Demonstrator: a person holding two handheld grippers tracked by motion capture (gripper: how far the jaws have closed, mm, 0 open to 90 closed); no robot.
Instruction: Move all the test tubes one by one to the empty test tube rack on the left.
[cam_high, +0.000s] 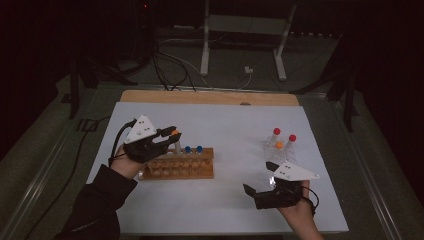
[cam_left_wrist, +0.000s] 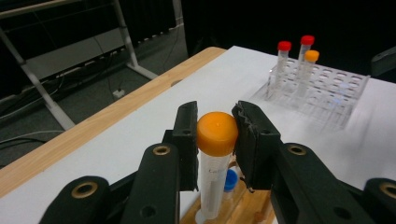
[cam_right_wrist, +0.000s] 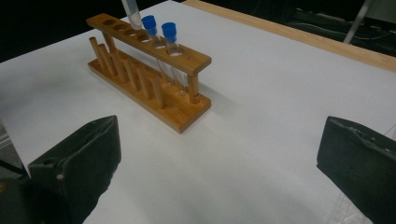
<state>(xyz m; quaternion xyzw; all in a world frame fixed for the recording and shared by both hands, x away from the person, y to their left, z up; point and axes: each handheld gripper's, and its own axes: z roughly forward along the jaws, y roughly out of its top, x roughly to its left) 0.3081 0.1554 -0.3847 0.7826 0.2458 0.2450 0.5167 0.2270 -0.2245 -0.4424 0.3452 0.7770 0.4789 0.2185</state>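
Observation:
My left gripper (cam_left_wrist: 215, 133) is shut on an orange-capped tube (cam_left_wrist: 215, 140), its pads pressing the cap from both sides. In the high view that left gripper (cam_high: 170, 135) holds the orange-capped tube (cam_high: 175, 133) over the left part of the wooden rack (cam_high: 177, 167). Its lower end hangs at a hole of the wooden rack (cam_right_wrist: 154, 70), beside two blue-capped tubes (cam_right_wrist: 161, 30) standing in it. My right gripper (cam_high: 262, 181) rests open near the table's front right, with nothing between its wide jaws. Just behind it stands a clear plastic rack (cam_high: 280, 150) with two red-capped tubes and an orange-capped one.
A white sheet (cam_high: 235, 125) covers the table, with a wooden strip (cam_high: 210, 97) along its far edge. Beyond the table are cables and a metal stand's legs (cam_high: 240, 45) on the dark floor.

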